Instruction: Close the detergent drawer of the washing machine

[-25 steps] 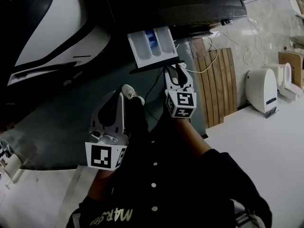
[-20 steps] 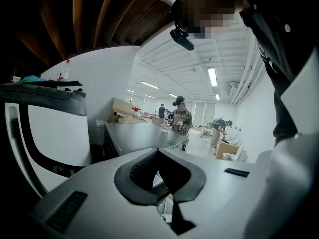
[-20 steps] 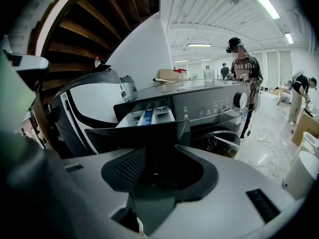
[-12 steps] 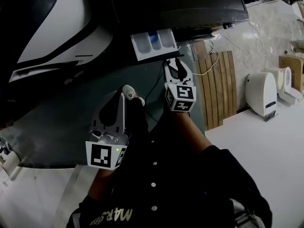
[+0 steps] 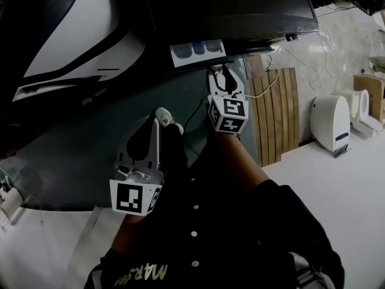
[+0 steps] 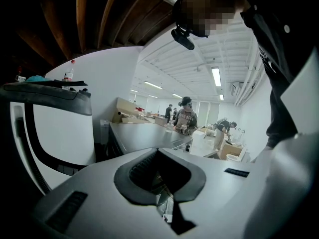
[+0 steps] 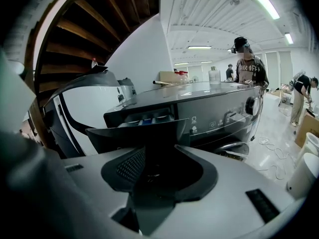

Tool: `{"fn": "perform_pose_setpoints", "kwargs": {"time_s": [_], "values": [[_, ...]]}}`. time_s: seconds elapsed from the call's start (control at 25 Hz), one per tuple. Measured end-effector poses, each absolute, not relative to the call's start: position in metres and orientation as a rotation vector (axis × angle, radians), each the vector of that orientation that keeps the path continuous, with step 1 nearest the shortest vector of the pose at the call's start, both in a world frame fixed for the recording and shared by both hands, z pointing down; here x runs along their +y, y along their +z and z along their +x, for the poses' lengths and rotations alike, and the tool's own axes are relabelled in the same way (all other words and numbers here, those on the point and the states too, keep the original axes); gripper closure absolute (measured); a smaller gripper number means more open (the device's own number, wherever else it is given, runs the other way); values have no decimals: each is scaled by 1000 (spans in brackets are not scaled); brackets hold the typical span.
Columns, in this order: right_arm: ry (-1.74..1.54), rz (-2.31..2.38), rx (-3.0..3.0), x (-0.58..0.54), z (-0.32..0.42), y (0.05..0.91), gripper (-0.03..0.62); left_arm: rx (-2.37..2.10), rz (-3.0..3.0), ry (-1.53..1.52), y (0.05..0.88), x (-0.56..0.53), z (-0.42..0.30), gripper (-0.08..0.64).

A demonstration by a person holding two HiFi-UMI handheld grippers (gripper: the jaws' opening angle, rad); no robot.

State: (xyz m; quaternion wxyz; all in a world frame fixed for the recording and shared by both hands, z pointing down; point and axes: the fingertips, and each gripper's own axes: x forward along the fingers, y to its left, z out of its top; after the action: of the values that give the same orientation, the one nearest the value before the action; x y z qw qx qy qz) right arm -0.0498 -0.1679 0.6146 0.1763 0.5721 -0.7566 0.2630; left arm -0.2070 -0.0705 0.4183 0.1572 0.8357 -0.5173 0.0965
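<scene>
The white detergent drawer [image 5: 197,52] juts a little from the top left of the front of the dark grey washing machine [image 5: 234,11], most of it already inside. It lies directly on the far side of the right hand-held gripper [image 5: 222,74]. In the right gripper view its dark front panel runs left to right straight across the jaw tips, seemingly touching them. That front is the long axis of the part that shows, and it lies square to the way the right hand-held gripper points. The drawer's slide runs from near to far, into the machine, so I judge the coming move to be a straight push away from the person.

The right hand-held gripper has its jaws together with nothing between them, and it presents their closed tips to the panel as a pusher. The left hand-held gripper [image 5: 147,125] also has its jaws closed on nothing. It hangs nearer the person and to the left, well apart from the drawer, so the right one is plainly the nearer.

Counted: 1 washing machine, 1 drawer with 3 compartments showing, the middle 1 blue, and 2 hand-held grippers. The risk I see is the tips sliding off the panel's lower edge if the push drifts downward.
</scene>
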Motion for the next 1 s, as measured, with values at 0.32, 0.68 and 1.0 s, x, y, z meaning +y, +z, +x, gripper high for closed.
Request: {"fn": "perform_pose_setpoints", "kwargs": {"time_s": [0.32,0.68,1.0], "values": [[744,1616,-2152,-179,-53,614,407,-1491,2385,278,419,-72,-211,558],[739,1613,-2159,-199,-58,613,407,-1506,2369,280,420,-77,-215,558],[737,1618,-2162,-216,-62,612,407,-1517,2351,283,421,-81,-221,558]]}}
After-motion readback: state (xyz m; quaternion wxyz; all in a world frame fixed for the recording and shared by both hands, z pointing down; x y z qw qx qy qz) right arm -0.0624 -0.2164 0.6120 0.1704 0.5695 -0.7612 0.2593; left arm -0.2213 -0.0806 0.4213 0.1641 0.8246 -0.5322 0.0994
